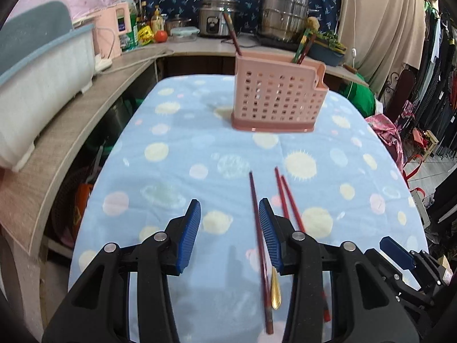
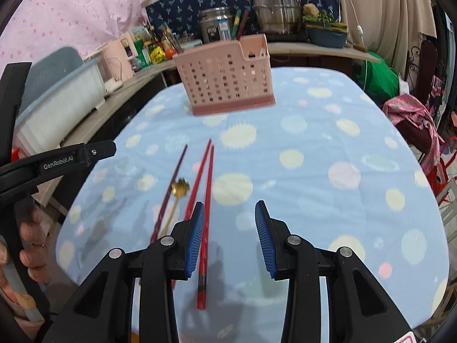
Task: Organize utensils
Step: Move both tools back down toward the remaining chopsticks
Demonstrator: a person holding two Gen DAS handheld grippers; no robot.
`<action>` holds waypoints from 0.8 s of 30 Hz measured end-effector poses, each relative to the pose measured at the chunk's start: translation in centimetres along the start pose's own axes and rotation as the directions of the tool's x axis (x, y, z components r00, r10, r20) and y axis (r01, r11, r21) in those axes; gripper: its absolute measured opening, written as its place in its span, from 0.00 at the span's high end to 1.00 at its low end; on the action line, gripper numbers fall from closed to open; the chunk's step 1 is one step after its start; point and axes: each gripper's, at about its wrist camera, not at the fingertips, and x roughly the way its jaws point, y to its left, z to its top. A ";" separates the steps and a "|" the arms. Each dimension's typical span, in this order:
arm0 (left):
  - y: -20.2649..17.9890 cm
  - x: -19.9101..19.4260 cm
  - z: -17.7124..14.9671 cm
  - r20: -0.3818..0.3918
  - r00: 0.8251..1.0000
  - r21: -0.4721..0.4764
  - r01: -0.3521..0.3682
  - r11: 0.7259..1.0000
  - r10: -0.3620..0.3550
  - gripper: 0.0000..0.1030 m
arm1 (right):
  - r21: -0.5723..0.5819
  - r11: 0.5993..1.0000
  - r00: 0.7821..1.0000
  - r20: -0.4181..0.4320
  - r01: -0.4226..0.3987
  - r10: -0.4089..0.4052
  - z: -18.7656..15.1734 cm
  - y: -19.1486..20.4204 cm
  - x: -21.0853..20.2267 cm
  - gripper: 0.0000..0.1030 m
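A pink perforated utensil holder (image 1: 275,97) (image 2: 225,83) stands at the far side of the blue dotted tablecloth (image 1: 177,148) (image 2: 314,143), with a few chopsticks (image 1: 232,34) sticking up from it. On the cloth lie a dark maroon chopstick (image 1: 257,228) (image 2: 171,188), two red chopsticks (image 1: 288,197) (image 2: 207,194) and a gold spoon (image 1: 276,293) (image 2: 180,188). My left gripper (image 1: 230,211) hangs open above the cloth, the maroon chopstick just inside its right finger. My right gripper (image 2: 230,211) is open too, the red chopsticks passing under its left finger. Nothing is held.
A wooden counter (image 1: 71,131) curves along the left and back, carrying a white tub (image 1: 42,85), a rice cooker (image 1: 217,20) and a steel pot (image 1: 282,14). Clothes hang at the right (image 1: 440,71). A hand (image 2: 31,243) holds the left tool.
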 end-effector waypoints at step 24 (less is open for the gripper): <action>-0.7 1.9 -9.0 -0.177 0.983 0.032 0.048 0.998 -0.042 0.57 | -0.077 0.997 0.992 -0.128 -0.011 0.001 -5.5 2.2 2.8 0.82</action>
